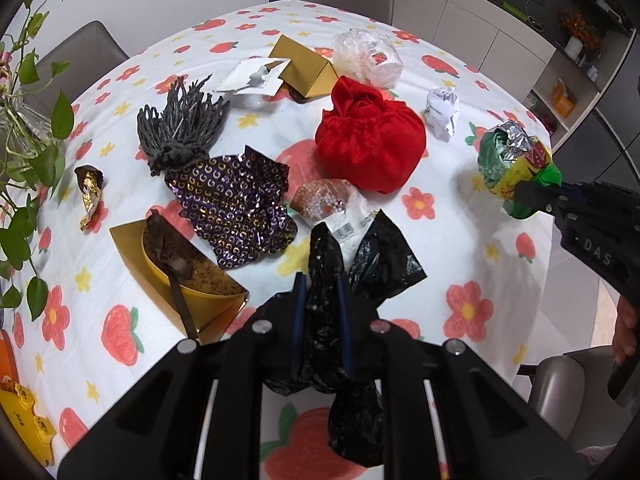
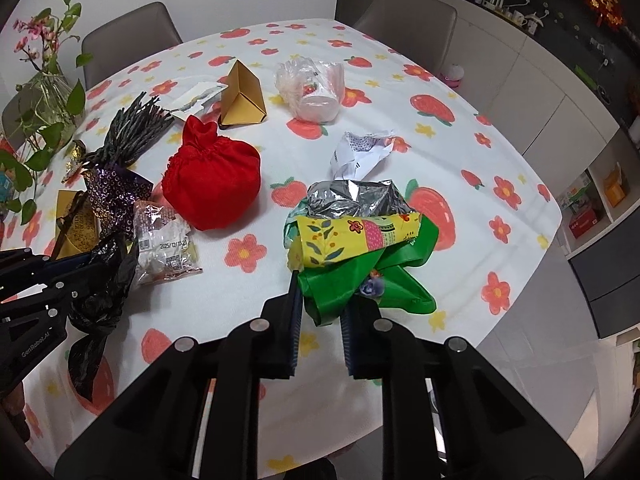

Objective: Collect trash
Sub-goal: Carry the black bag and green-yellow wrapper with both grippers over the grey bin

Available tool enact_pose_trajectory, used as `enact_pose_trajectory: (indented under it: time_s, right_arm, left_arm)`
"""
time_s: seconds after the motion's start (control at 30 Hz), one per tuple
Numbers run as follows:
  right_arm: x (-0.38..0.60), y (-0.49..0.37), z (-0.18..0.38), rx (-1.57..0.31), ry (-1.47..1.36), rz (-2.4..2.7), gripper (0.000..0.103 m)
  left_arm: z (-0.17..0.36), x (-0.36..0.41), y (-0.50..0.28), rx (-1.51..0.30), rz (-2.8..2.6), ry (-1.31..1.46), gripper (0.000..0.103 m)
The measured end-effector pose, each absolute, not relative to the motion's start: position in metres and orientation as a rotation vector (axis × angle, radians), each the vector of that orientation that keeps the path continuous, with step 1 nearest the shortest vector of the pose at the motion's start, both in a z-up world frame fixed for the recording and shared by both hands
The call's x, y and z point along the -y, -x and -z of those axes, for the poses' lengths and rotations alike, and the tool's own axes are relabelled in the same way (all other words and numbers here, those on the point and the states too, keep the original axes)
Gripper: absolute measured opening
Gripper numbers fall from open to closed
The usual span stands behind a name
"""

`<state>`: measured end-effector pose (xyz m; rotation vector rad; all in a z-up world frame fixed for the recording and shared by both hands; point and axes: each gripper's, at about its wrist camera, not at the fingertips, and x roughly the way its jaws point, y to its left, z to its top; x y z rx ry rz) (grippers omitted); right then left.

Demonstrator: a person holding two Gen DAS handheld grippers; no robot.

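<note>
the left gripper [image 1: 322, 320] was clamped on a limp black plastic bag [image 1: 320, 344] bunched between its jaws, while the right gripper [image 2: 320, 312] pinched the green edge of a light, crinkly snack wrapper [image 2: 356, 240] spreading ahead of its jaws, probably slippery.

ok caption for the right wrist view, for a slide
Right tongs grip a crumpled green snack bag on the floral tablecloth; left tongs hold a black plastic bag.

I see the table [image 2: 400, 128] under a flowered cloth, grey chairs [image 2: 404, 20] at twelve o'clock, white cabinets [image 2: 540, 92] at two, plant [image 1: 32, 128] at nine.
</note>
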<state>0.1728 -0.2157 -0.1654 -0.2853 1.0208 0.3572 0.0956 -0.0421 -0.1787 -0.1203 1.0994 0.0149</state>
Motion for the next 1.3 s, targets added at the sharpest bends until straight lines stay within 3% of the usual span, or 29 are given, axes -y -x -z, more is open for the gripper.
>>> enact_pose_trajectory:
  time_s: [0.63,1.3]
  right_arm:
    - [0.292,-0.125,0.138,-1.005,0.197,-0.229,0.016]
    - [0.554,-0.086,0.154,-1.052,0.02,0.069,0.016]
  left_arm:
    - [0.148,0.116,-0.116,-1.045,0.154,-0.001,0.015]
    - [0.168,0.419,-0.152,-1.07,0.527,-0.168,0.015]
